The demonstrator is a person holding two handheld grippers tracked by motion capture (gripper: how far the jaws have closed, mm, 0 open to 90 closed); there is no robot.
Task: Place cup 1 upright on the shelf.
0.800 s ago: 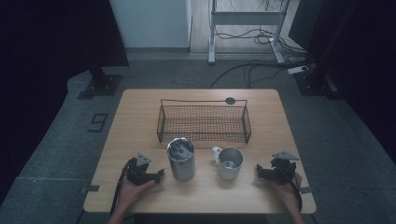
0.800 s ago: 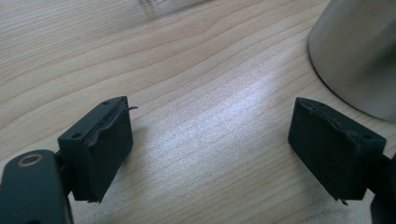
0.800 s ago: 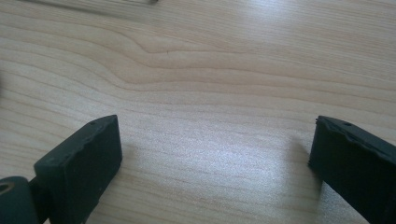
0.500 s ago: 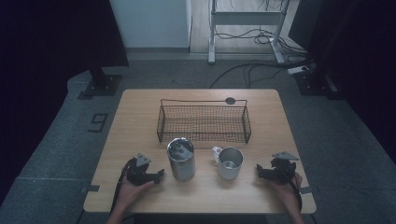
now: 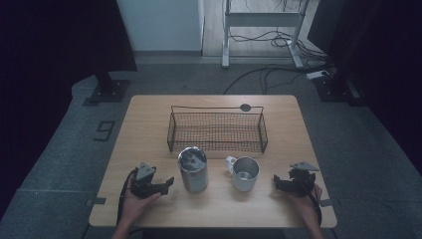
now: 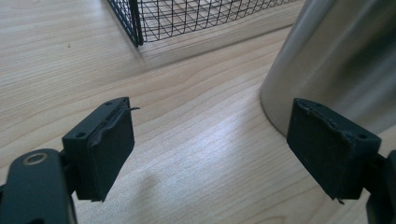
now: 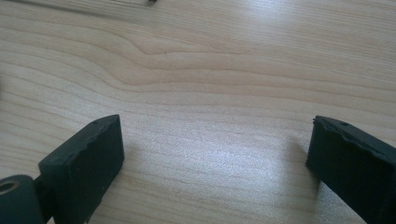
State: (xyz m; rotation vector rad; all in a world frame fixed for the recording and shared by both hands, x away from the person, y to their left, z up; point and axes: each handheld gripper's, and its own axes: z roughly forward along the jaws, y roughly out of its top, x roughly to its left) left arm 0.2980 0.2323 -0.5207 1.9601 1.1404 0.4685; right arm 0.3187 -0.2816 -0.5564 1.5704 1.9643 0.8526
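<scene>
My left gripper (image 5: pixel 168 182) idled beside the steel canister (image 5: pixel 193 169), jaws apart, empty; grasping it seemed next.

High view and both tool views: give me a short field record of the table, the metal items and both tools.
table: light wood
basket: black wire, far side, nothing visible inside
canister: tall steel cylinder, upright, in front of basket
mug: steel mug, handle toward canister, apart from it
left tool: jaws apart, nothing between them, pointing at canister, not touching
right tool: jaws apart over bare wood, right of mug
</scene>
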